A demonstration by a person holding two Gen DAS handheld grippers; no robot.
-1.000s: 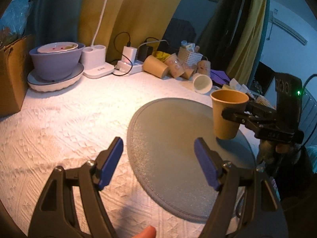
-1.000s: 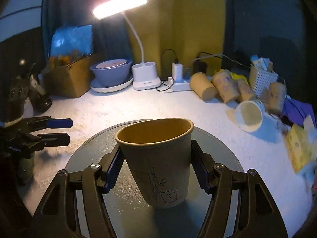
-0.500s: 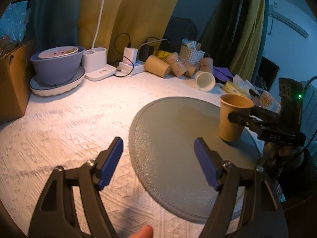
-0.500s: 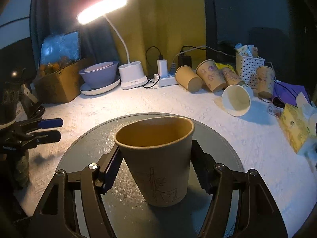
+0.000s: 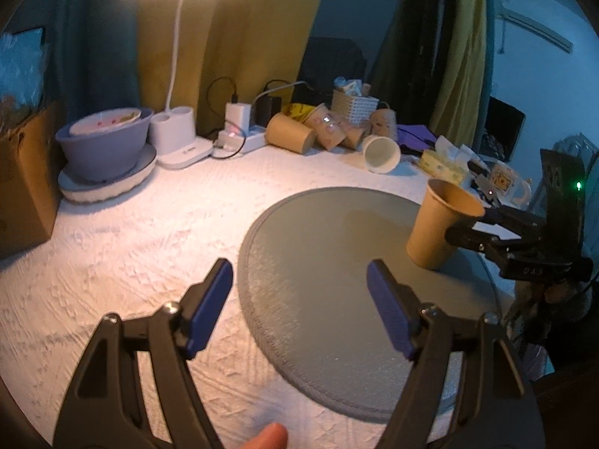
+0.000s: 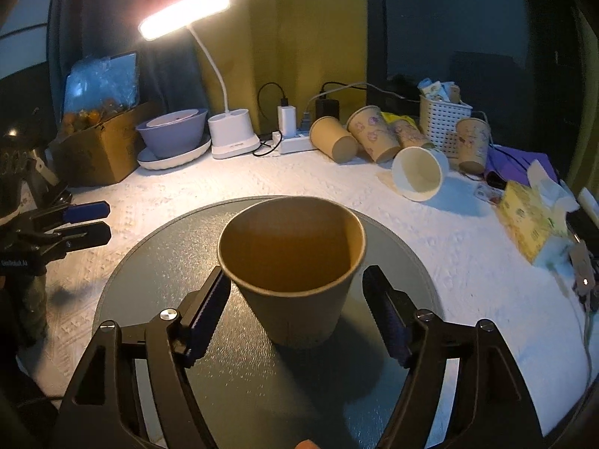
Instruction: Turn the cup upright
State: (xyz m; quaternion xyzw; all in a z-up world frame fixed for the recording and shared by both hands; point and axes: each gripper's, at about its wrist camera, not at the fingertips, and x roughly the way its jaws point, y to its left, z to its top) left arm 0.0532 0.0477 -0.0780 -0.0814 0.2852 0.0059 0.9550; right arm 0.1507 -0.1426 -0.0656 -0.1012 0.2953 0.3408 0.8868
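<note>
Cup (image 6: 295, 273) upright on mat (image 6: 157, 262); right gripper (image 6: 295, 310) fingers open (clear of walls), left gripper (image 5: 299, 307) open, idle. Retreat straight back, no nudging.

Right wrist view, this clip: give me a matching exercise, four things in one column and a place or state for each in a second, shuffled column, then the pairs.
Things:
1. brown paper cup
2. white paper cup
3. purple bowl
4. left gripper

Places or states:
A. lying on its side on the white cloth
B. open, holding nothing
C. standing mouth up on the grey round mat
D. sitting on a white plate beside the lamp base

Pairs: 1-C, 2-A, 3-D, 4-B
</note>
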